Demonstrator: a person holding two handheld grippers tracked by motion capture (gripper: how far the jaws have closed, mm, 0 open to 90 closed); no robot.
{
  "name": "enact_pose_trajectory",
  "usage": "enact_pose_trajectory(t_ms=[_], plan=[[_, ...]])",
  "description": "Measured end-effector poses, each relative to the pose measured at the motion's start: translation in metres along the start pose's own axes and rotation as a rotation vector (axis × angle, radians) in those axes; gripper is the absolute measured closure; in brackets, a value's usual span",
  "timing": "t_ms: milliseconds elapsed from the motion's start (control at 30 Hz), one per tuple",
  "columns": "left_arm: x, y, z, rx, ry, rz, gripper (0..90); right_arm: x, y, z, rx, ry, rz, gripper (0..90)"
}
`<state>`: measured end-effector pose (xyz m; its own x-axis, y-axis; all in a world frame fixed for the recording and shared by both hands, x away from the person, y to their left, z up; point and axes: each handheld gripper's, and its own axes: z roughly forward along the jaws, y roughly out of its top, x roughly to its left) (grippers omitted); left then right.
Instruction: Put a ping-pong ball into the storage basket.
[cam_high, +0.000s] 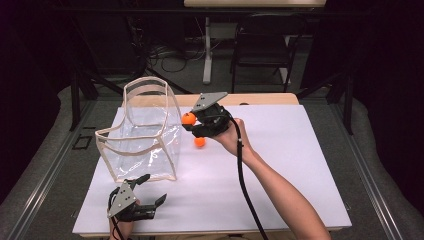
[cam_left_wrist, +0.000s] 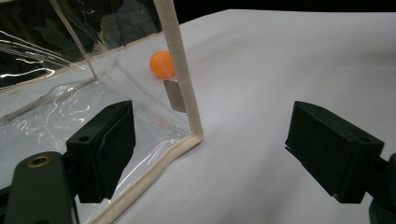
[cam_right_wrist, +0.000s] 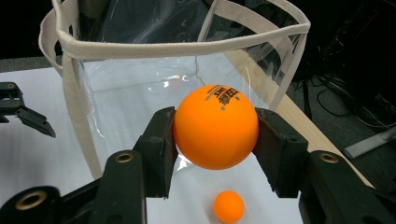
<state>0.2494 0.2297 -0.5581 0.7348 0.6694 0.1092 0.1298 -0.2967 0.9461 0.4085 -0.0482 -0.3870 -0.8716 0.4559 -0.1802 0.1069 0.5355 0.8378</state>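
Note:
A clear plastic bag (cam_high: 145, 132) with beige trim stands upright and open on the white table (cam_high: 280, 165). My right gripper (cam_high: 191, 121) is shut on an orange ball (cam_high: 188, 118), held above the table just right of the bag's rim; in the right gripper view the ball (cam_right_wrist: 215, 126) sits squeezed between both pads, facing the bag's mouth (cam_right_wrist: 177, 42). A second orange ball (cam_high: 200, 142) lies on the table below it, beside the bag. My left gripper (cam_high: 154, 190) rests open near the front edge, by the bag's near corner (cam_left_wrist: 196, 135), with nothing between its fingers.
The second ball (cam_left_wrist: 162, 64) shows through the bag's clear wall in the left gripper view. Behind the table stand a dark chair (cam_high: 262, 45) and a white table leg (cam_high: 207, 50) with cables on the floor. White table surface stretches to the right.

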Motion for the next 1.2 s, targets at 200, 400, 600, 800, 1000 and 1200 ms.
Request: enact_pose_trajectory(t_ms=[200,400,600,800,1000,1200], plan=[[0.000,0.000,0.000,-0.003,-0.001,-0.002,15.7,-0.001,0.009,-0.001,0.002,-0.004,-0.010,50.5],[0.000,0.000,0.000,-0.003,0.000,-0.002,15.7,-0.002,0.016,0.001,0.013,0.002,-0.014,50.5],[0.000,0.000,-0.001,-0.009,0.005,0.002,15.7,-0.003,0.022,0.002,0.019,0.002,-0.015,50.5],[0.000,0.000,-0.001,-0.007,0.005,0.002,15.7,-0.004,0.027,0.001,0.017,-0.003,-0.022,50.5],[0.000,0.000,-0.001,-0.006,0.003,0.001,15.7,-0.006,0.032,0.001,0.018,-0.008,-0.022,50.5],[0.000,0.000,0.000,-0.004,0.002,0.000,15.7,-0.009,0.035,0.002,0.021,-0.014,-0.025,50.5]])
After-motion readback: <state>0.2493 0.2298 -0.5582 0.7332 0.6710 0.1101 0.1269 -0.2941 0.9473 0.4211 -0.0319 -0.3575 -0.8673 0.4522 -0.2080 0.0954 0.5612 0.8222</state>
